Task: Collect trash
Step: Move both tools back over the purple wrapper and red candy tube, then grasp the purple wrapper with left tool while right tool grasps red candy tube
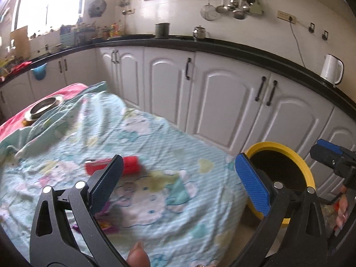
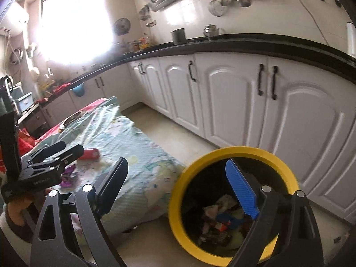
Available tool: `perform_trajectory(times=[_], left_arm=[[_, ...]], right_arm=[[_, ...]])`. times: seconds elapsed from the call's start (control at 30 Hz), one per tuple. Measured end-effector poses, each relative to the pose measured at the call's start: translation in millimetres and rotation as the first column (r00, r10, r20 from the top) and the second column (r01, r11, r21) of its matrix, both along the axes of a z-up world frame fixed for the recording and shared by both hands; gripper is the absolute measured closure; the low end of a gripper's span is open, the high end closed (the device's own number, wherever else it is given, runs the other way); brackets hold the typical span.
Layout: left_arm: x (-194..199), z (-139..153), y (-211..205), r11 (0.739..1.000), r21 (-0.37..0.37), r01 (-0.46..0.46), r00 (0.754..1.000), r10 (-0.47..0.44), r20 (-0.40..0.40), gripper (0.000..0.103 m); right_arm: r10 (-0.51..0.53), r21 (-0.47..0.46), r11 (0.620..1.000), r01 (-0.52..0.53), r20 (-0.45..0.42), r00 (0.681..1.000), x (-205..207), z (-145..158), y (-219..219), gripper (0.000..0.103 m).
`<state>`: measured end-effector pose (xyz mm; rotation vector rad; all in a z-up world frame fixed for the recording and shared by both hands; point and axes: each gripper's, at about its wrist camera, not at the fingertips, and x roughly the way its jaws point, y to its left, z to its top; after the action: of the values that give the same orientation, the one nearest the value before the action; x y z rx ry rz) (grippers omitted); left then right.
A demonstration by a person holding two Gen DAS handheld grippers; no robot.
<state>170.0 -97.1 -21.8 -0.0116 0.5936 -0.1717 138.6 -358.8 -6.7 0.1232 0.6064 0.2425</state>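
A red cylinder-shaped piece of trash lies on the pale green patterned cloth that covers a low table. A purple wrapper lies closer, partly hidden by a finger. My left gripper hangs open over the cloth with nothing between its pads. To the right stands a yellow-rimmed bin holding crumpled trash. My right gripper is open and empty above the bin's left rim. In the right wrist view, my left gripper is near the red piece and the purple wrapper.
A steel bowl sits on a pink cloth at the table's far end. White cabinets under a black countertop run along the far side, with a white kettle on top. Tiled floor lies between table and cabinets.
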Motion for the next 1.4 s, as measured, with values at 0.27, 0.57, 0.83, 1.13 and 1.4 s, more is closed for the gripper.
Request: perform_trajectory(times=[0.27, 0.57, 0.83, 1.13, 1.4], left_arm=[[-5.1, -10.7, 42.0, 0.997, 0.023, -0.067, 0.997, 0.068, -0.028, 0.011], [-7.1, -34.7, 81.1, 0.996, 0.030, -0.084, 0.990, 0.087, -0.111, 0.011], [-5.2, -53.0, 97.3, 0.998, 0.015, -0.064, 0.982, 0.066, -0.176, 0.029], [5.1, -75.1, 97.8, 1.000, -0.019, -0.024, 0.956, 0.018, -0.293, 0.065], [-5.9, -73.2, 111.3, 0.995, -0.084, -0.046, 0.954, 0.019, -0.298, 0.073]], right_arm=[[0.080, -0.016, 0.997, -0.080, -0.005, 0.997, 16.4, 4.7, 34.5, 0.016], [0.234, -0.058, 0.970, -0.236, -0.025, 0.972, 44.5, 8.5, 94.8, 0.016], [0.379, -0.126, 0.913, -0.389, -0.094, 0.921, 80.7, -0.2, 152.9, 0.016], [0.452, -0.217, 0.848, -0.484, -0.183, 0.873, 112.2, -24.1, 209.9, 0.016], [0.516, -0.273, 0.768, -0.579, -0.271, 0.813, 131.5, -48.7, 256.1, 0.018]])
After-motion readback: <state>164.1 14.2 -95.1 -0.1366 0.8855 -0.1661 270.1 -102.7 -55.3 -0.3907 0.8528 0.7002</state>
